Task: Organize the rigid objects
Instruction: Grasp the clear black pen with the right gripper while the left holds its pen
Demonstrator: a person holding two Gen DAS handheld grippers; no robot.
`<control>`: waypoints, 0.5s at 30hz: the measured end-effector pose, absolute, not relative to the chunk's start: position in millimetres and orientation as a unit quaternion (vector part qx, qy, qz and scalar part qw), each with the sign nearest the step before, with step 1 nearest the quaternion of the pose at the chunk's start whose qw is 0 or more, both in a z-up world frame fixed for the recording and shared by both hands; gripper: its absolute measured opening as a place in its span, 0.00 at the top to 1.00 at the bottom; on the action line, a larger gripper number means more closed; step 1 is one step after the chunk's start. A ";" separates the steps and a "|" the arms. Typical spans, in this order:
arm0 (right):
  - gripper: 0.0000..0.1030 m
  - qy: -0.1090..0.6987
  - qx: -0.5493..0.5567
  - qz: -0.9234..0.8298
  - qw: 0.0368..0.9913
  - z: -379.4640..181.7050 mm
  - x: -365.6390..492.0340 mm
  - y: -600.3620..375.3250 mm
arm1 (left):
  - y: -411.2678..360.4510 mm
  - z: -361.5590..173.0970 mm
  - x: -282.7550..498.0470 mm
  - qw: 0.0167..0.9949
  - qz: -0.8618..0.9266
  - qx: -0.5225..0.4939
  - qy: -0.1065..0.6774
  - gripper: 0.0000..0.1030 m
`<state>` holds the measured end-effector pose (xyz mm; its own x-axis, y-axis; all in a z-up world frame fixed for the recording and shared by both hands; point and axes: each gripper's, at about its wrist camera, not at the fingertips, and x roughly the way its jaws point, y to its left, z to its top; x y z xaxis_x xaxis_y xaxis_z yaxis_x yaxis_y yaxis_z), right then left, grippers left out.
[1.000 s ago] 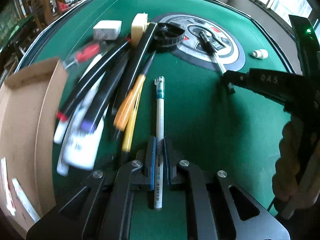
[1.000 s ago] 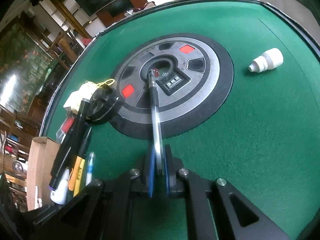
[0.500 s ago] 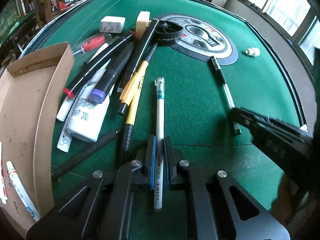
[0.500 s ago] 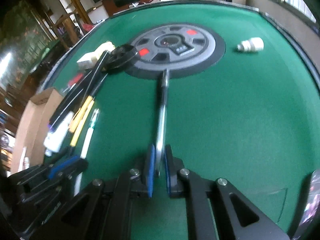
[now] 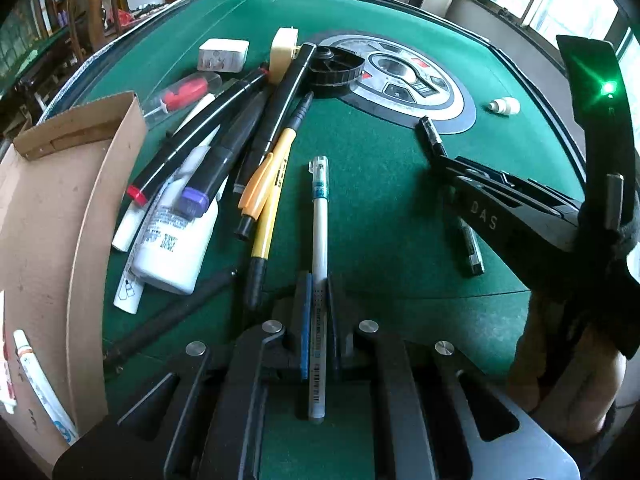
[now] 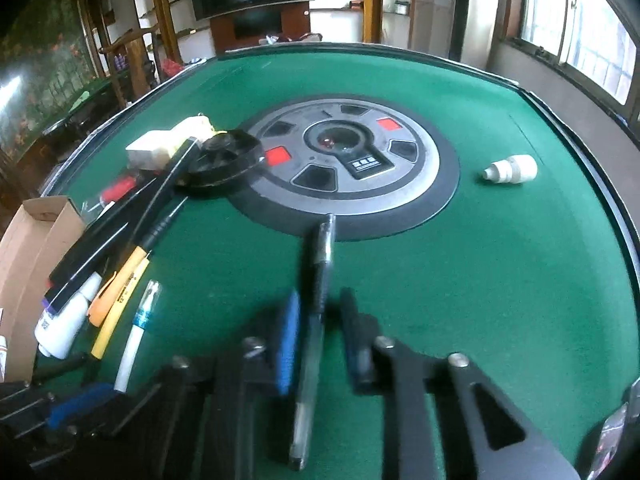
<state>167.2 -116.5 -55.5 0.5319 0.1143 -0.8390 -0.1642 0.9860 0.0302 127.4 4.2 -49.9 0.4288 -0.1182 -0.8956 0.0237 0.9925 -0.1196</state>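
Observation:
My left gripper (image 5: 318,292) is shut on a white pen (image 5: 320,216) with a teal band, which lies on the green felt pointing away. My right gripper (image 6: 320,312) is open, its jaws apart on either side of a black and clear pen (image 6: 316,312) that lies between them on the felt. In the left wrist view the right gripper (image 5: 440,160) shows at the right over that pen (image 5: 470,248). A pile of markers and pens (image 5: 224,148) lies left of the white pen.
A cardboard box (image 5: 48,216) stands at the left with tubes inside. A white bottle (image 5: 176,240) lies beside it. A round grey hub (image 6: 348,160) sits mid-table, with a black wheel (image 6: 224,160) and a white fitting (image 6: 510,170) near it.
The right gripper has opened and let go of the black pen, which now lies on the felt. The left gripper still holds the white pen.

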 end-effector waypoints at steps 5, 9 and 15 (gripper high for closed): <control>0.92 0.477 -0.009 0.087 0.875 -54.9 165.2 -120.4 | -1.6 -50.1 132.3 0.844 -0.035 -0.033 0.534 0.93; 0.92 0.480 0.046 0.111 0.869 -50.6 159.8 -131.2 | 0.9 -47.3 133.5 0.840 -0.047 -0.056 0.537 0.93; 0.92 0.449 0.097 0.150 0.876 -36.6 152.3 -136.2 | 11.3 -23.8 126.4 0.843 -0.065 -0.091 0.526 0.93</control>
